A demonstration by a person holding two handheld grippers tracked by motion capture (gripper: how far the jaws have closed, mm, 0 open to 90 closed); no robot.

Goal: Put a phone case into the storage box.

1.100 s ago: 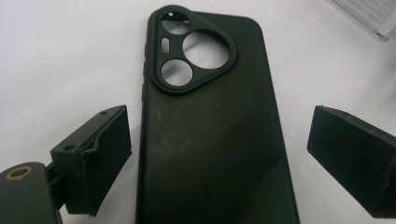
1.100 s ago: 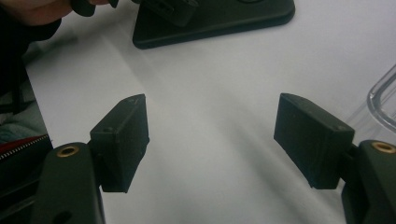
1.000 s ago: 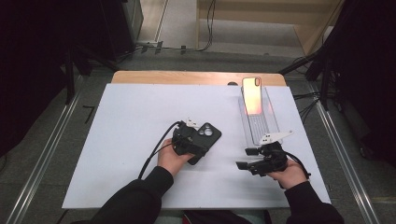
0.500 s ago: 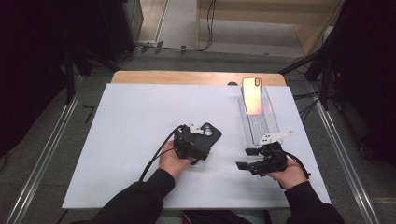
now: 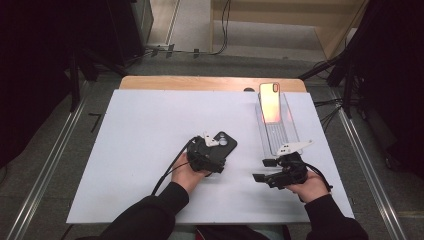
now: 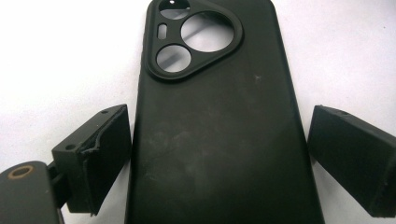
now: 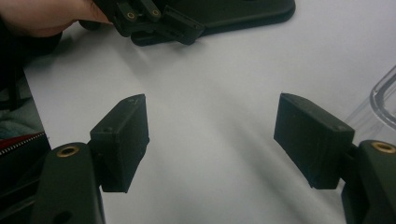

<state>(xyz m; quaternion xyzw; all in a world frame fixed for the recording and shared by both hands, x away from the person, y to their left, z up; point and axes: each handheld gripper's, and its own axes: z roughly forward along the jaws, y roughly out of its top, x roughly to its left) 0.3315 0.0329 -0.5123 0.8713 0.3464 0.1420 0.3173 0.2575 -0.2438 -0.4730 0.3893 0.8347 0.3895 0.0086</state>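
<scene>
A black phone case (image 5: 226,142) lies back up on the white table, its camera cutout at the far end (image 6: 198,39). My left gripper (image 5: 215,150) sits low over its near end, open. In the left gripper view the case (image 6: 219,154) lies between the two pads; the left pad (image 6: 105,154) is right beside the edge and the right pad (image 6: 350,158) stands a little apart. My right gripper (image 5: 264,170) is held to the right, pointing left, open with only bare table between its pads (image 7: 212,112). The right gripper view has the left gripper (image 7: 159,23) and case (image 7: 243,11) at its top.
A clear plastic tray (image 5: 287,135) stands at the right back of the white sheet (image 5: 140,130), with a phone (image 5: 270,102) leaning upright at its far end. The tray's corner (image 7: 383,93) is close to the right gripper. Cables trail from both grippers.
The left gripper has shifted only slightly over the case. The right gripper has kept still with its jaws as wide as before.
</scene>
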